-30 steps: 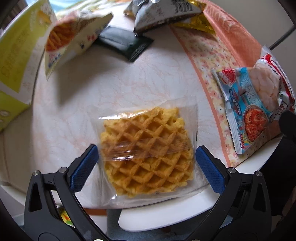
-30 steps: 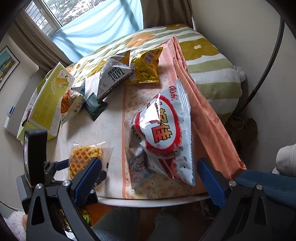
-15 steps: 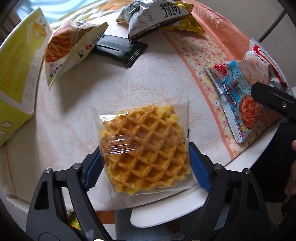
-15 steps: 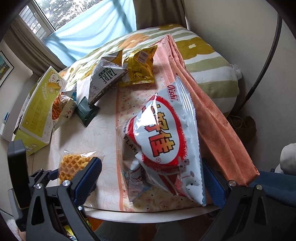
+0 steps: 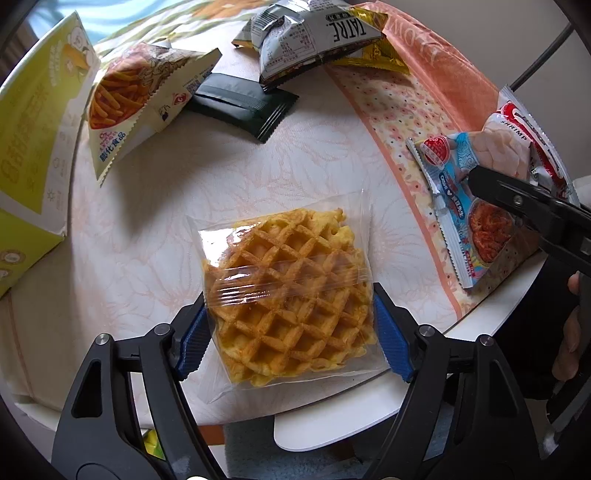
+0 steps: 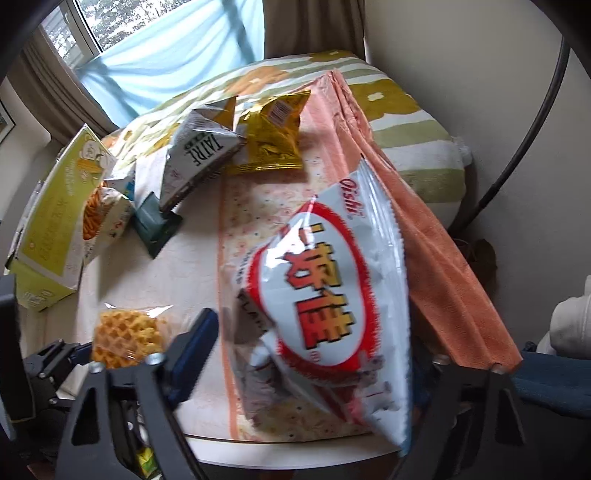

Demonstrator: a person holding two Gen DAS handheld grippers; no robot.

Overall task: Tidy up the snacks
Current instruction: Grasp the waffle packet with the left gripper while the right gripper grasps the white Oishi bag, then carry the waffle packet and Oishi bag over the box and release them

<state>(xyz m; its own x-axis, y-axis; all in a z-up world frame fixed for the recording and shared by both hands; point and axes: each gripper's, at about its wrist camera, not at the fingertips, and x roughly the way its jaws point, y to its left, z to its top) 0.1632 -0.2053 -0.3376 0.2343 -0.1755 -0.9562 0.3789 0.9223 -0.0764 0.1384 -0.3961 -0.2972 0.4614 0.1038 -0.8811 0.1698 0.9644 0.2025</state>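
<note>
1. Left gripper (image 5: pixel 290 332) is closing; its blue pads are pressing both sides of the waffle packet (image 5: pixel 291 295), which is sitting at the near table (image 5: pixel 258 173) edge
2. Right gripper (image 6: pixel 314 354) is closing around the large shrimp-chip bag (image 6: pixel 325 306), near right; its right pad is hidden, so firm contact is unclear
3. Progress is looking early: fries bag (image 5: pixel 133 103), dark sachet (image 5: pixel 240 105), grey bag (image 5: pixel 314 33) and gold bag (image 6: pixel 273 136) are lying scattered far; the yellow box (image 5: pixel 33 147) is lying far left
4. Versus a second ago: both jaws were standing wide, clear of the packets
</note>
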